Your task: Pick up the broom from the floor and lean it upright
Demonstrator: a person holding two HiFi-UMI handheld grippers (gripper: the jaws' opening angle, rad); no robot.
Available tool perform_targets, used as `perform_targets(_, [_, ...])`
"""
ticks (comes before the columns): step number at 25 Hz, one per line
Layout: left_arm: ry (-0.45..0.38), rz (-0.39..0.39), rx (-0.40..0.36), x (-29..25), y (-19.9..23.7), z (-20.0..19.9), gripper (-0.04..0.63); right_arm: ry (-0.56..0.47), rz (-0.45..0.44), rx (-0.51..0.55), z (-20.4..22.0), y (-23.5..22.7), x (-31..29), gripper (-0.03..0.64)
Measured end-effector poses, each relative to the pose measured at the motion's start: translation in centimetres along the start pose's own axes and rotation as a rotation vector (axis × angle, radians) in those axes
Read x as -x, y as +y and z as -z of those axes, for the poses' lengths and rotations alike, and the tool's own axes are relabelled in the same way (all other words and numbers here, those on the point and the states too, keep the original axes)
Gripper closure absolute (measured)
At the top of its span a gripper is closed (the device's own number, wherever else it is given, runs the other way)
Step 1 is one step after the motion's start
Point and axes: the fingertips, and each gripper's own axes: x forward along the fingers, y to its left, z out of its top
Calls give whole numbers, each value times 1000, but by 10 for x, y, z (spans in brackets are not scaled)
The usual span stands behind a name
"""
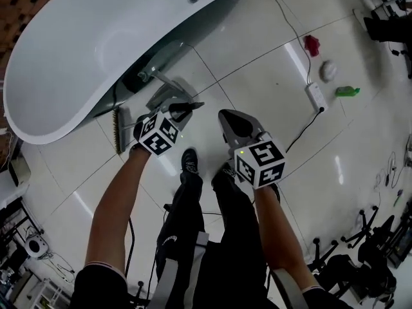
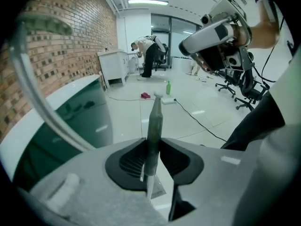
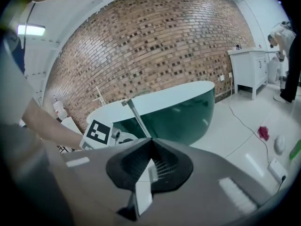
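We're gripping the broom handle tight in the left hand-held gripper, bristles down beside the bathtub, ready for pivoting it upright. The right hand-held gripper is sitting pinched together, holding nothing.

Bright ceiling strip glares off glossy floor — fisheye edges dark, perhaps slightly blurred.

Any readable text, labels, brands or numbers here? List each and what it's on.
None legible in any view.
Cubes on left gripper and right gripper: square marker patterns only, no words.
Print on trouser leg: too small to read.
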Motion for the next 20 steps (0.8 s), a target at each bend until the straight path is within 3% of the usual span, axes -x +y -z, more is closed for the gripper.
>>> perform_targets(11, [-60, -169, 73, 160, 28, 1, 505, 3, -106, 150, -87, 111, 12, 614])
perform_targets(20, [-112, -314, 202, 253, 46, 12, 506, -21, -154, 267, -144, 174, 31, 614])
